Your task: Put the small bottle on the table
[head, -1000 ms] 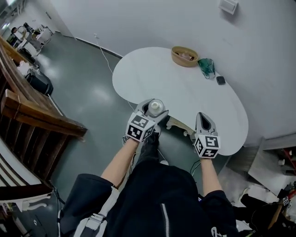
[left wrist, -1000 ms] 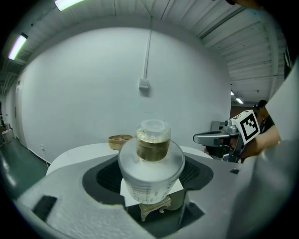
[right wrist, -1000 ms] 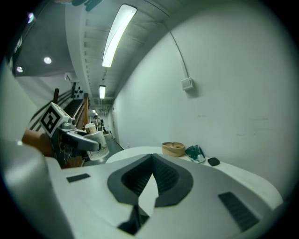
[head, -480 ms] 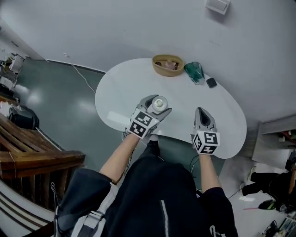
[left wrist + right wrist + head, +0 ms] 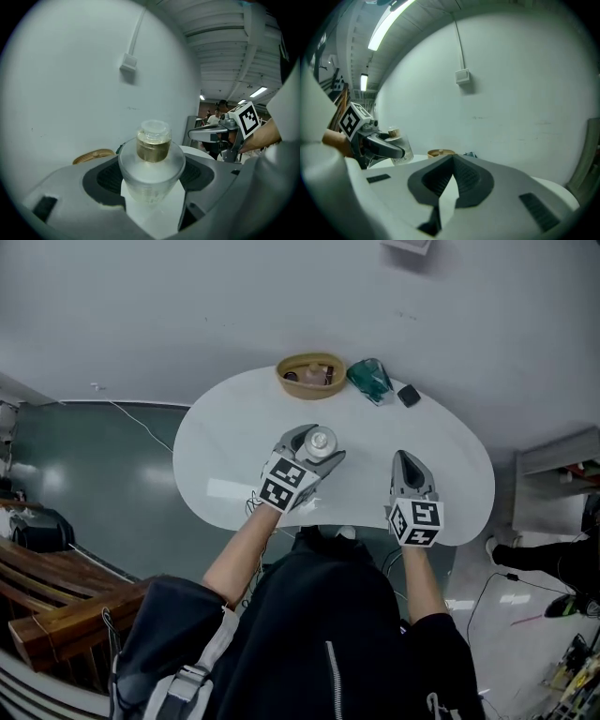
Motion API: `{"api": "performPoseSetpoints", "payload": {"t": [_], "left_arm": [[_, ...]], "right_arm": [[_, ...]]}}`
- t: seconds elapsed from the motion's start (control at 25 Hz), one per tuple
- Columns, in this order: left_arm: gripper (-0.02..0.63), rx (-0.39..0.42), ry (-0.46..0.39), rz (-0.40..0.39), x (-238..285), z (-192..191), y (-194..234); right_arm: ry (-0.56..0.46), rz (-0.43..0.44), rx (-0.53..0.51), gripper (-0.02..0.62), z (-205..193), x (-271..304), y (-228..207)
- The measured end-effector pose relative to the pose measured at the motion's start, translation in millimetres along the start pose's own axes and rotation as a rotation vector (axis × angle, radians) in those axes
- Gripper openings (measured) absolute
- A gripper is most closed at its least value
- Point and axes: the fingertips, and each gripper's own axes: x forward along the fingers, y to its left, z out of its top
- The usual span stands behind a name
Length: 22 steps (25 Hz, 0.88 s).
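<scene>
small bottle (image 5: 152,161) clamped upright in left gripper (image 5: 311,441), held above table (image 5: 225,442) middle | right gripper (image 5: 450,163) jaws together, empty | bottle to be lowered upright until base is seated, then released

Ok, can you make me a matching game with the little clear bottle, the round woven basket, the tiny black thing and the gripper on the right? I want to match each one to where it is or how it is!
Things:
1. small clear bottle with a gold neck
2. round woven basket
3. small black object
4. right gripper

Places or states:
A. shut, nothing between its jaws
B. at the white table's far edge, left of the green see-through object
C. gripped by the left gripper
D. just right of the green object

Pairs: 1-C, 2-B, 3-D, 4-A.
</scene>
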Motion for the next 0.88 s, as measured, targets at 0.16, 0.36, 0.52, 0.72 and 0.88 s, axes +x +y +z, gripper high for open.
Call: {"api": "performPoseSetpoints", "payload": {"t": [0.16,0.36,0.52,0.72,0.88], "left_arm": [[0.342,0.008,-0.009,-0.011,10.9,10.4,-4.6],[0.342,0.017,0.005,-0.019,24.3,13.4,-7.1],[0.342,0.033,0.044,-0.049,33.5,-1.1,-18.1],[0.342,0.029,0.114,-0.078,49.7,-39.4,-34.9],[0.342,0.021,0.181,-0.102,62.0,-80.9,-50.9]], "right_arm": [[-0.01,-0.007,-0.004,0.002,7.1,1.2,-14.0],[-0.007,-0.01,0.003,0.002,6.5,1.1,-25.6],[0.021,-0.025,0.022,0.002,-6.7,-6.8,-33.0],[0.063,-0.048,0.05,0.002,-31.9,-19.4,-46.5],[0.097,-0.068,0.071,0.003,-51.9,-31.0,-56.0]]}}
